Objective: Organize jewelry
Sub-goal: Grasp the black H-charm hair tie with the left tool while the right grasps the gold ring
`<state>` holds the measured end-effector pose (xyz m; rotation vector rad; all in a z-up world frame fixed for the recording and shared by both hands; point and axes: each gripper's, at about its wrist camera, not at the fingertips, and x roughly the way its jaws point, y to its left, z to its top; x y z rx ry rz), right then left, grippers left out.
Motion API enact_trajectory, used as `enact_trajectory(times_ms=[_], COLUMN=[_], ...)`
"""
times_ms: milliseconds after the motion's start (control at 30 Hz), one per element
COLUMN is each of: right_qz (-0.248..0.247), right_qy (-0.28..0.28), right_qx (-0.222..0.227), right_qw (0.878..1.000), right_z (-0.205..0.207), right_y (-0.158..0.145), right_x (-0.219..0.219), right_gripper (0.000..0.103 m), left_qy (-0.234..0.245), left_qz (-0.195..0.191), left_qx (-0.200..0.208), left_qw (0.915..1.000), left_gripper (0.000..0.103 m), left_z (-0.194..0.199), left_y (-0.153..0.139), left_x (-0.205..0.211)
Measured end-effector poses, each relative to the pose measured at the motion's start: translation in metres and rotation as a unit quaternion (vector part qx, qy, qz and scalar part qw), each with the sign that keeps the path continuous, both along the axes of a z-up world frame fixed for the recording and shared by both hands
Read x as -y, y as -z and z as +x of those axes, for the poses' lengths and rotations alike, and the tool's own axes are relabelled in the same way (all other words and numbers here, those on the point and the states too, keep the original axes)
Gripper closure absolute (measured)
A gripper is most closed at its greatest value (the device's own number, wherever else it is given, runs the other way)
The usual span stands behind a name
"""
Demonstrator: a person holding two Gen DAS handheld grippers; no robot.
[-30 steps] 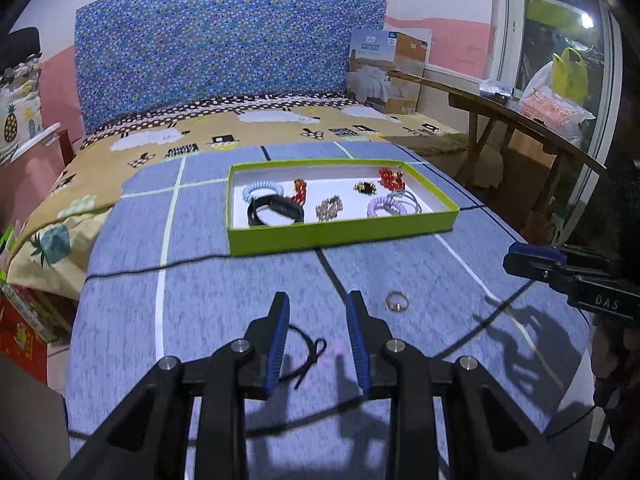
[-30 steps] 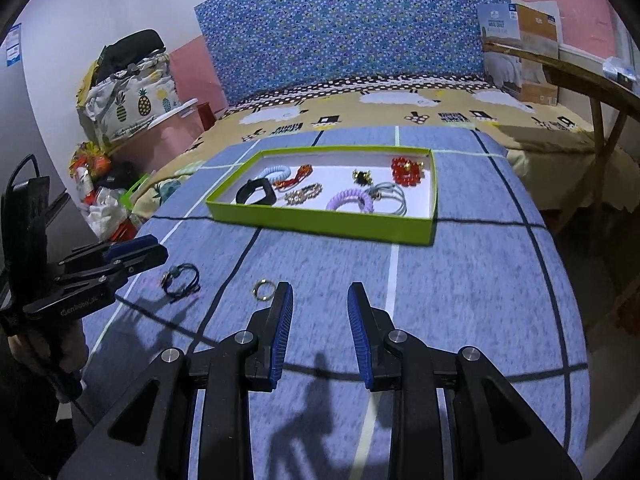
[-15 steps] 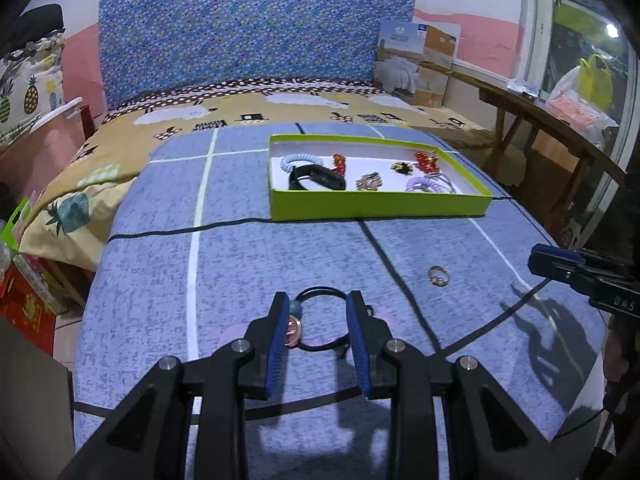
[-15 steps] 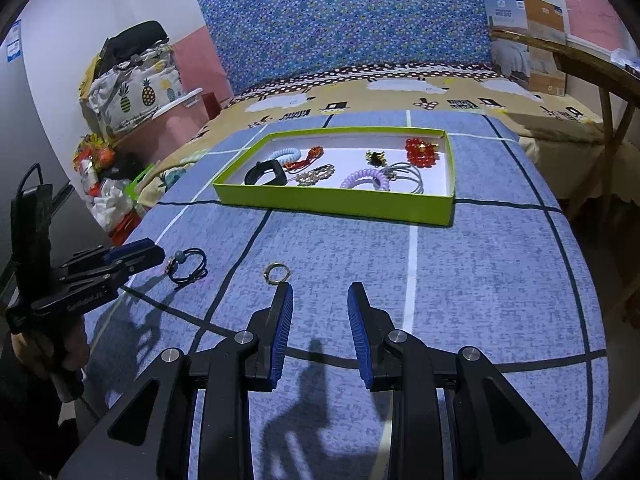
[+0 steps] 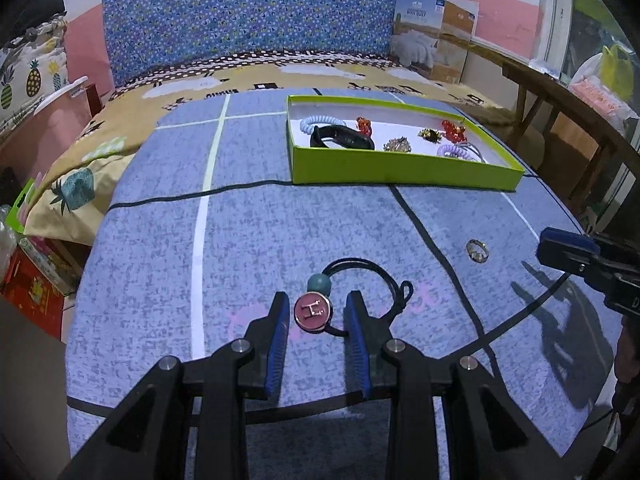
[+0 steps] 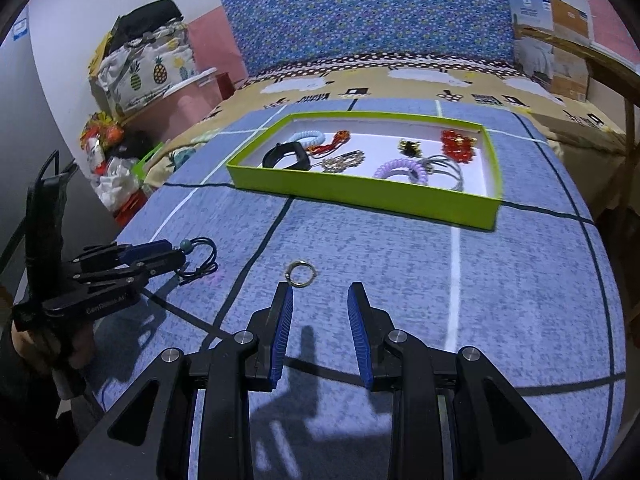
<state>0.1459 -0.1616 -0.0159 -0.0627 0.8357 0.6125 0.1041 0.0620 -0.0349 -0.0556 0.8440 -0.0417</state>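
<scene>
**Two loose pieces still outside the tray**

While most of the jewelry already lies in the green tray (image 5: pixel 400 168) at the far side of the blue checked worktop (image 5: pixel 280 232), two pieces remain loose near the front edge. In the tray sit a black band (image 5: pixel 342 138), coiled ties, red beads and small ornaments.

The left claw (image 5: pixel 316 318) stands partly open and straddles the black cord bracelet (image 5: pixel 384 280): its pink round charm (image 5: pixel 312 312) lies between the blue pads without touching either, with the teal bead (image 5: pixel 319 283) just beyond. The right claw (image 6: pixel 320 320), also partly open and empty, hovers just short of the small metal ring (image 6: pixel 301 273), which lies ahead of its left fingertip rather than centred between the two.

Risks, as I judge them:
- Closing on the flat charm alone may let it tip or slide out, since the pads would meet a thin, smooth edge; the trailing cord could then drag or snag on the cloth.
- The ring is thin and lies flat, so pads coming down off-centre may push it along the cloth or flick it away instead of catching it.
- The two claws work close together, so a careless sweep could knock one against the other.
</scene>
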Motion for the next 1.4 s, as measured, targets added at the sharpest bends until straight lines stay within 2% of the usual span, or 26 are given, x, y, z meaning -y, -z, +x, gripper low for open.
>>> enact_trajectory(times_ms=[400, 733, 967, 1000, 1100, 1233, 1400], right_qz=[-0.042, -0.085, -0.097, -0.098, -0.096, -0.095, -0.084], right_qy=[-0.037, -0.065, -0.085, -0.085, -0.083, -0.079, -0.07], right_qx=[-0.006, 0.001, 0.01, 0.011, 0.011, 0.015, 0.022], right_qw=[0.998, 0.994, 0.992, 0.992, 0.992, 0.992, 0.994], right_z=[0.016, 0.027, 0.023, 0.022, 0.022, 0.019, 0.015], right_y=[0.017, 0.025, 0.027, 0.027, 0.026, 0.025, 0.018], right_x=[-0.035, -0.046, -0.055, -0.055, -0.055, -0.053, -0.047], right_gripper=[0.074, 0.074, 0.074, 0.08, 0.08, 0.08, 0.08], left_qy=[0.004, 0.005, 0.005, 0.006, 0.006, 0.009, 0.015], left_qz=[0.01, 0.003, 0.007, 0.009, 0.013, 0.008, -0.01], left_qx=[-0.005, -0.005, -0.005, -0.006, -0.006, -0.006, -0.006], left_qw=[0.9999, 1.0, 0.9999, 0.9999, 0.9999, 0.9999, 0.9998], left_gripper=[0.072, 0.072, 0.072, 0.072, 0.073, 0.082, 0.083], left_z=[0.004, 0.004, 0.005, 0.004, 0.004, 0.004, 0.003], left_y=[0.002, 0.002, 0.002, 0.002, 0.002, 0.001, 0.0], left_x=[0.005, 0.003, 0.004, 0.004, 0.006, 0.006, 0.007])
